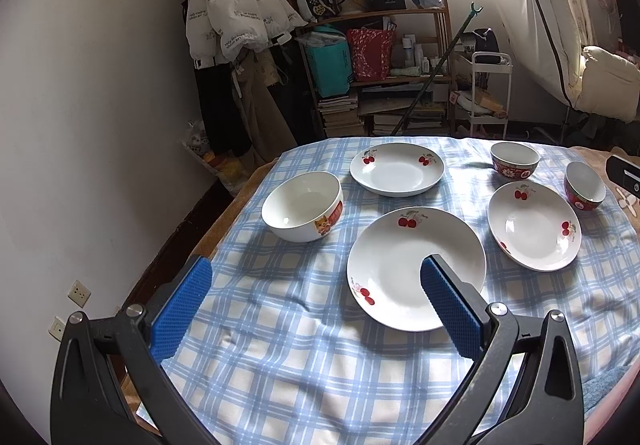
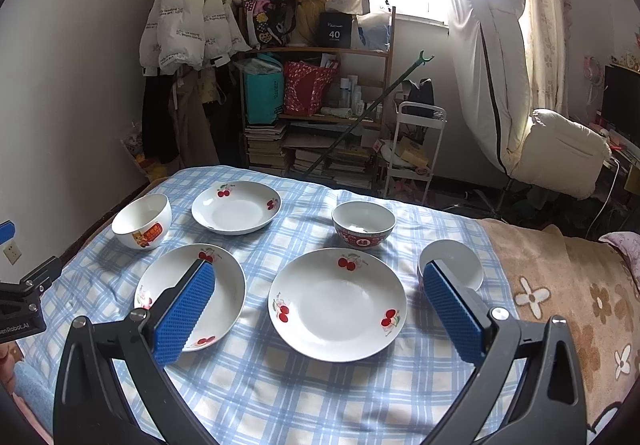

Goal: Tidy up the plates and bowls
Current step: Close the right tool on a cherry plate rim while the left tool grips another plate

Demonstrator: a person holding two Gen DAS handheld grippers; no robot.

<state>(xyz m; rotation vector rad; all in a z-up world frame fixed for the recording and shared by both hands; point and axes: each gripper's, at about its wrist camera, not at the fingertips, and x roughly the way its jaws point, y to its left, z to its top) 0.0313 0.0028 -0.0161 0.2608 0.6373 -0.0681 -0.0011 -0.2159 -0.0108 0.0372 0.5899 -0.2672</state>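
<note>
Three white cherry-print plates lie apart on the blue checked cloth: a near-left plate (image 1: 400,273) (image 2: 224,285), a right plate (image 1: 534,225) (image 2: 338,303) and a far plate (image 1: 397,169) (image 2: 236,207). A white bowl with a cartoon sticker (image 1: 303,205) (image 2: 142,220) stands at the left. Two red-patterned bowls (image 1: 514,160) (image 1: 584,185) (image 2: 363,223) (image 2: 452,263) stand at the right. My left gripper (image 1: 316,277) hovers open above the cloth, its right finger over the near-left plate. My right gripper (image 2: 320,281) hovers open, straddling the right plate without touching it.
The cloth covers a bed with a tan flowered blanket (image 2: 560,285) at its right side. A wall with sockets (image 1: 79,293) runs along the left. Behind stand a cluttered shelf (image 1: 380,65), hanging jackets (image 1: 232,5) and a white trolley (image 2: 416,141).
</note>
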